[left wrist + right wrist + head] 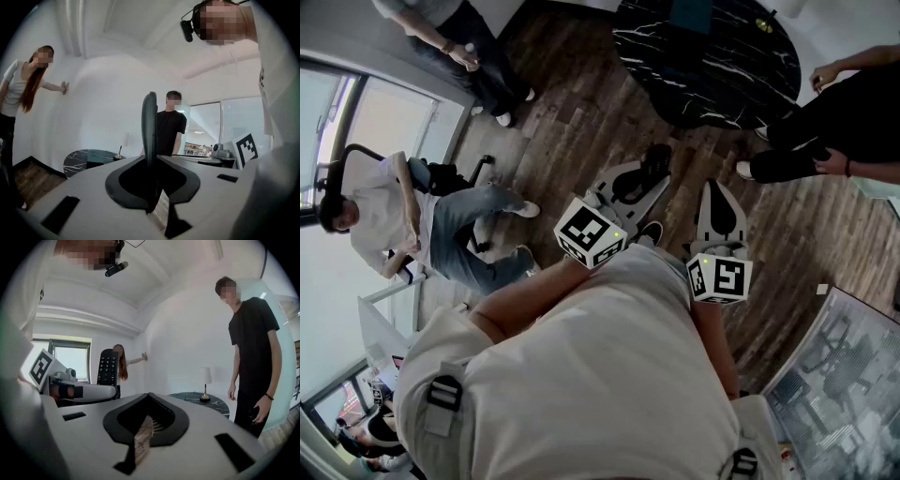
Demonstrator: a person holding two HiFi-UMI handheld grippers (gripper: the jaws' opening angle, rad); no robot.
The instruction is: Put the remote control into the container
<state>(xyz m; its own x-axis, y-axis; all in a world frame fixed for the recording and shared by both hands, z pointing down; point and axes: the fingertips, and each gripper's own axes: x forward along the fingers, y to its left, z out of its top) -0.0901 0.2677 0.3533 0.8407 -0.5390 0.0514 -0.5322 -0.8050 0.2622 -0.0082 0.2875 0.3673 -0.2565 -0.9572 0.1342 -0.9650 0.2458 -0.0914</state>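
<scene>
- Head view: the left tongs [645,178] and the right tongs [715,192] hung side by side over the wooden floor [572,122], a little apart. The remote control [657,161] pointed forward, toward a round dark tabletop [712,66].
- Left gripper view: the left tongs were closed on the remote control, which was seen from its thin edge, with its long axis along the jaws.
- Right gripper view: the right tongs were closed and held nothing. At the left the remote control stood upright with its buttons toward this camera.

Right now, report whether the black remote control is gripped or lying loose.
Gripped. The black remote control stands edge-on between the jaws of the left gripper, shut on it.
</scene>
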